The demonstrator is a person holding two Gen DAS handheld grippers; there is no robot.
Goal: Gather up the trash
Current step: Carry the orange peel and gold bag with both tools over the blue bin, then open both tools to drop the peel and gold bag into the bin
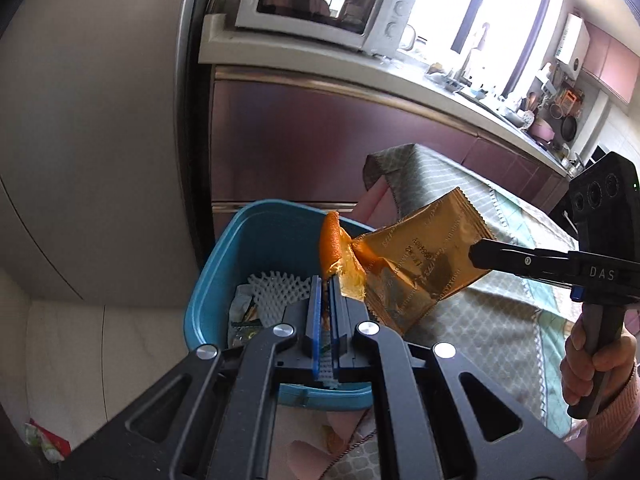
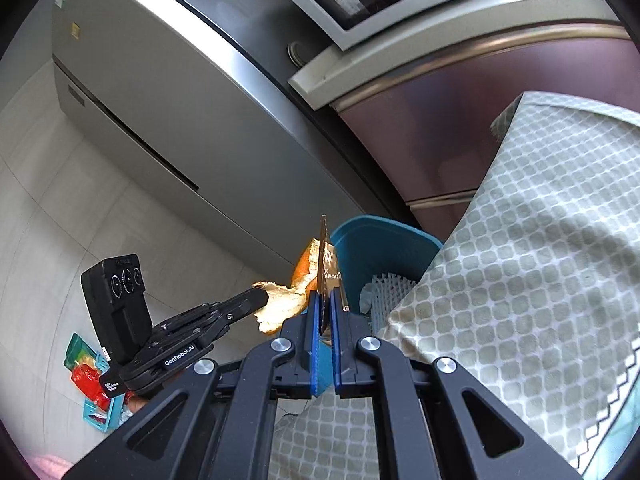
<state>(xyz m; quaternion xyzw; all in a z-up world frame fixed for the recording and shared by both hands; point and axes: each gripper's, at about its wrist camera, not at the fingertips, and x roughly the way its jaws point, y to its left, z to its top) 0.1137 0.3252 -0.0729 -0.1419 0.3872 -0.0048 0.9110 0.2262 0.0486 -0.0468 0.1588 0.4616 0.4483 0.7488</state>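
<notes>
A blue plastic bin (image 1: 256, 236) stands beside the table and holds a white foam net (image 1: 276, 290) and a wrapper. My left gripper (image 1: 326, 280) is shut on an orange peel (image 1: 334, 250) and holds it over the bin's rim. My right gripper (image 1: 476, 256) comes in from the right, shut on a gold foil wrapper (image 1: 416, 264) that touches the peel. In the right wrist view my right gripper (image 2: 325, 300) pinches the wrapper (image 2: 327, 264) edge-on, the left gripper (image 2: 262, 300) holds the peel (image 2: 284, 304), and the bin (image 2: 380, 252) is just beyond.
A green patterned tablecloth (image 2: 520, 240) covers the table on the right. A grey fridge (image 2: 160, 100) stands on the left; a cabinet with a microwave (image 1: 320, 4) is behind. Colourful packets (image 2: 92, 376) lie on the tiled floor, one also in the left wrist view (image 1: 44, 440).
</notes>
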